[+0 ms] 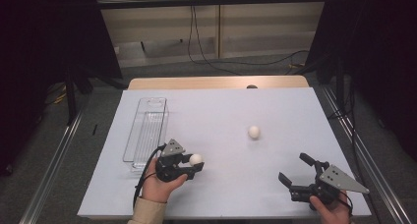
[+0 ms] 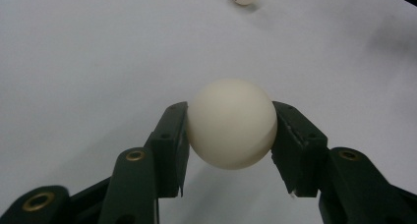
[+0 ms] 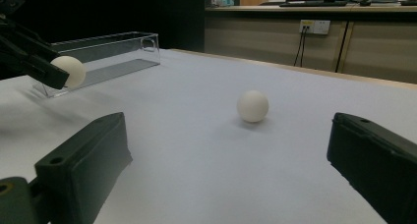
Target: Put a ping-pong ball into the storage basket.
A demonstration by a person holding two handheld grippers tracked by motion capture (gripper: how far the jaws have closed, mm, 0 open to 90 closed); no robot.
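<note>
- Left tool (image 1: 195, 161) pinching white ball (image 1: 196, 158), lifted off counter (image 1: 221, 106), just beside clear tray (image 1: 147, 130).
- Right tool (image 1: 295, 169) spread wide, near front-right edge.
- 2nd ball (image 1: 253, 131) mid-counter, open room around; dark mark, unreadable.

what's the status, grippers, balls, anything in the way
Left gripper shut on a ball. Right gripper open, empty. Second ball loose mid-table; clear tray at left. Nothing in the way.

table (image 1: 295, 106): white sheet over wood | on it: 1 clear tray (image 1: 147, 130), left | 1 white ball (image 1: 253, 131), centre
</note>
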